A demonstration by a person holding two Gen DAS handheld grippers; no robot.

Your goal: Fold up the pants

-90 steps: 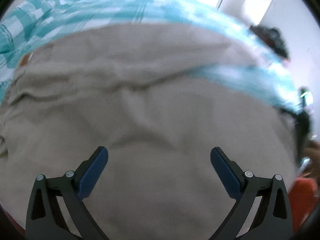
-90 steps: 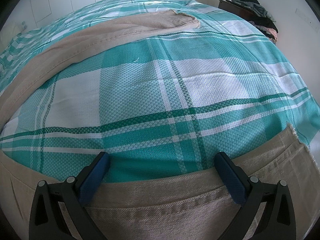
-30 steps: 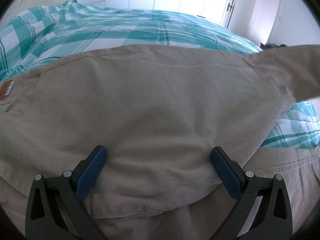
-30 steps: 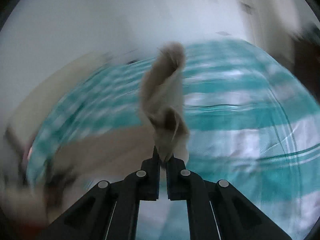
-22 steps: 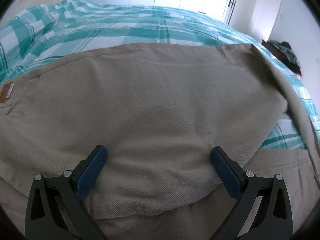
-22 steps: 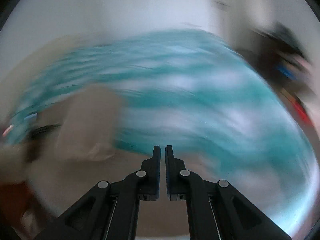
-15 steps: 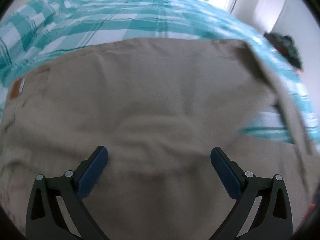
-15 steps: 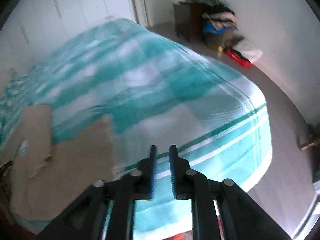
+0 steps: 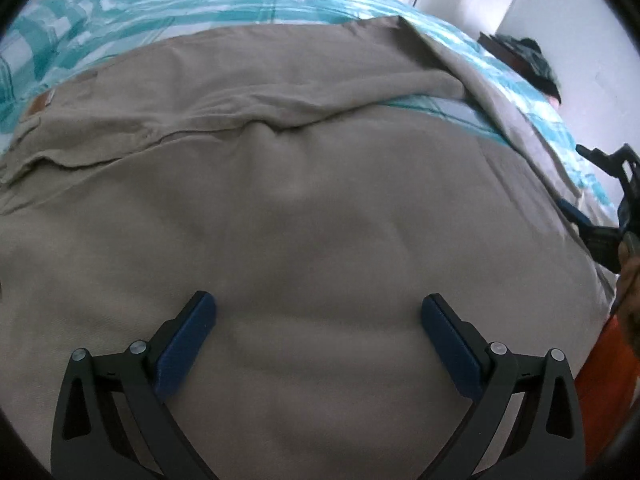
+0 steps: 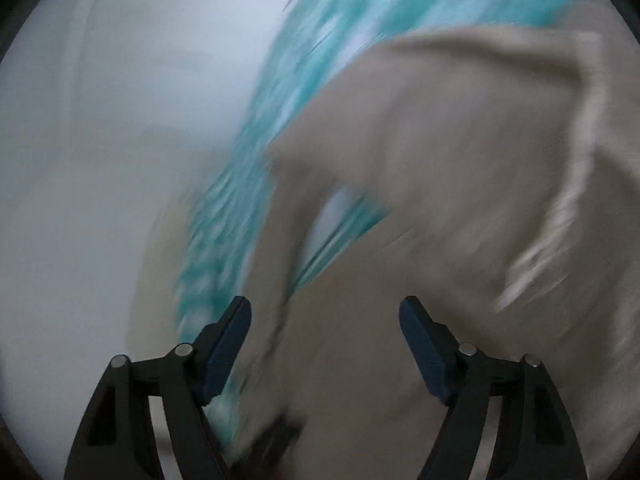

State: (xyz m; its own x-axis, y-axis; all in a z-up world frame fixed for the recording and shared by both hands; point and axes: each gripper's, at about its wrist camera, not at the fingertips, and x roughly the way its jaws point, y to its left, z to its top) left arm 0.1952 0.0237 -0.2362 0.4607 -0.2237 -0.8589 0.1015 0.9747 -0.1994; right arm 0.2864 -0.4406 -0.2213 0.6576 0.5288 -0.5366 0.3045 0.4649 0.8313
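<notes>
While the beige pants (image 9: 320, 208) lie folded on the checked bedspread (image 9: 120, 12), both claws gape empty.

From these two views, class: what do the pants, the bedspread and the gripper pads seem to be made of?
Pants: matte beige woven cloth, probably cotton twill; soft creases, stitched seams.
Bedspread: teal-and-white plaid woven fabric, likely cotton.
Left gripper pads: dark blue, dull, perhaps rubber; frames look like black plastic.
</notes>
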